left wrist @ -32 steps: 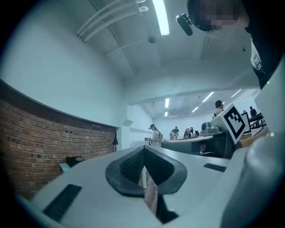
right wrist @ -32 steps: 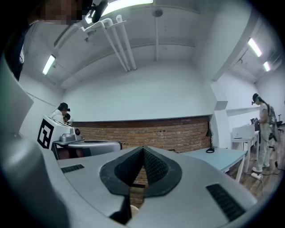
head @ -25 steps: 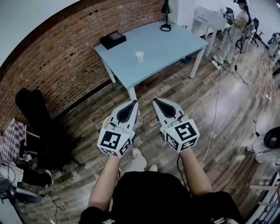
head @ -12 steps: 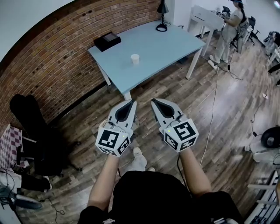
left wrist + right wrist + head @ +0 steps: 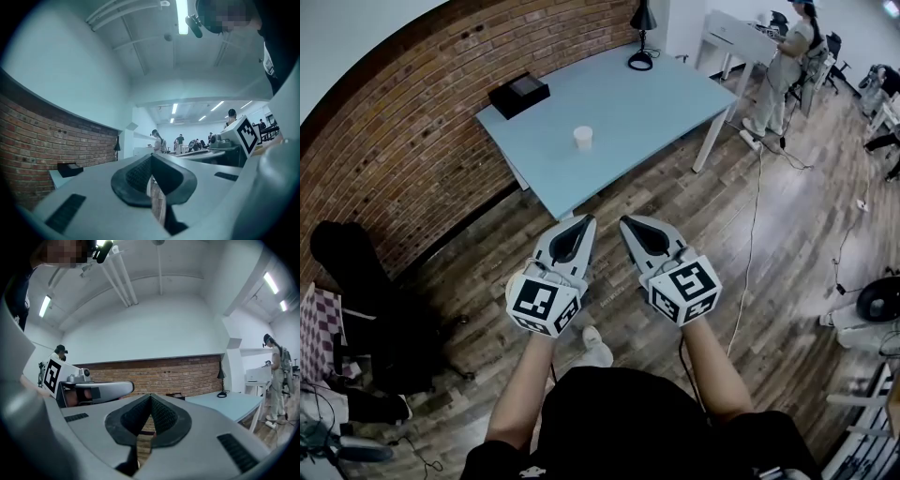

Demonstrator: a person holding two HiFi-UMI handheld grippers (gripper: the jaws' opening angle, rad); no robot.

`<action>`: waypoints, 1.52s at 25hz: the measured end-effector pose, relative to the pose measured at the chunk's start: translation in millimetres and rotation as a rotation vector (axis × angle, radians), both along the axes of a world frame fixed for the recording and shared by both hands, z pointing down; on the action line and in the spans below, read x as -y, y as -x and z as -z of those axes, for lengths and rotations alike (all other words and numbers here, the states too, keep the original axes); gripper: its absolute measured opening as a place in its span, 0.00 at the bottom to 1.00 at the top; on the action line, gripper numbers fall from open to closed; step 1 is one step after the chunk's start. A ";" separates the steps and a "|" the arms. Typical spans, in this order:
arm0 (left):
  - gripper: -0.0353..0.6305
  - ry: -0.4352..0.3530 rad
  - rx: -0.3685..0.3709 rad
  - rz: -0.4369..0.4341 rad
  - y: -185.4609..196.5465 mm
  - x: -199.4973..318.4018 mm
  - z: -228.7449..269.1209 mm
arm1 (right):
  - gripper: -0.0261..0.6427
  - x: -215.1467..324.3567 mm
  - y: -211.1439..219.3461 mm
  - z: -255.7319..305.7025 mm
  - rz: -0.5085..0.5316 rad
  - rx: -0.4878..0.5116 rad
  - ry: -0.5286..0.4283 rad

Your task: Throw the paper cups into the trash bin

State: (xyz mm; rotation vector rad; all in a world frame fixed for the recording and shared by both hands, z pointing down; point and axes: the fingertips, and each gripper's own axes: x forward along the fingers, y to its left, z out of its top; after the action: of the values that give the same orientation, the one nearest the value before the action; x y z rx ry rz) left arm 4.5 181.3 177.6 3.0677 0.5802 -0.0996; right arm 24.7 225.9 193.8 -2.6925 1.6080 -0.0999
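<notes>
Pale-blue counter (image 5: 656,94): carries one white paper cup (image 5: 582,138), upright near its middle, well ahead of both tools.
Left gripper (image 5: 579,222): clenched, empty, held level toward the cup.
Right gripper (image 5: 625,223): likewise clamped on nothing, carried alongside, apparently for the approach.
Surroundings: black box (image 5: 518,94) and lamp (image 5: 641,37) share the counter; only wood floor (image 5: 675,206) lies between.
Trash bin: none evident, possibly out of frame.

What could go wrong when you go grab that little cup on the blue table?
The paper cup looks light and could tip if bumped: the left gripper and right gripper are shut and must open first. A cable on the floor could trip the person. No trash bin shows anywhere.
</notes>
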 end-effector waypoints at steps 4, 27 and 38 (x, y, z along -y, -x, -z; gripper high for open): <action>0.06 0.001 0.003 -0.016 -23.1 19.2 1.1 | 0.05 19.0 -22.9 0.2 -0.007 0.010 0.003; 0.06 0.034 -0.036 -0.096 -104.3 111.8 -0.5 | 0.05 103.6 -109.2 -10.9 -0.081 0.011 0.051; 0.06 0.064 0.004 -0.078 -127.1 127.8 -21.5 | 0.05 109.5 -137.9 -24.7 -0.098 0.038 0.058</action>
State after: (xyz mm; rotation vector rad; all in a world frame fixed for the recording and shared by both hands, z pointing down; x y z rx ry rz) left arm 131.5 53.5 199.1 2.9786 0.6812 -0.1085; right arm 162.6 116.4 218.6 -2.7883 1.4836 -0.1987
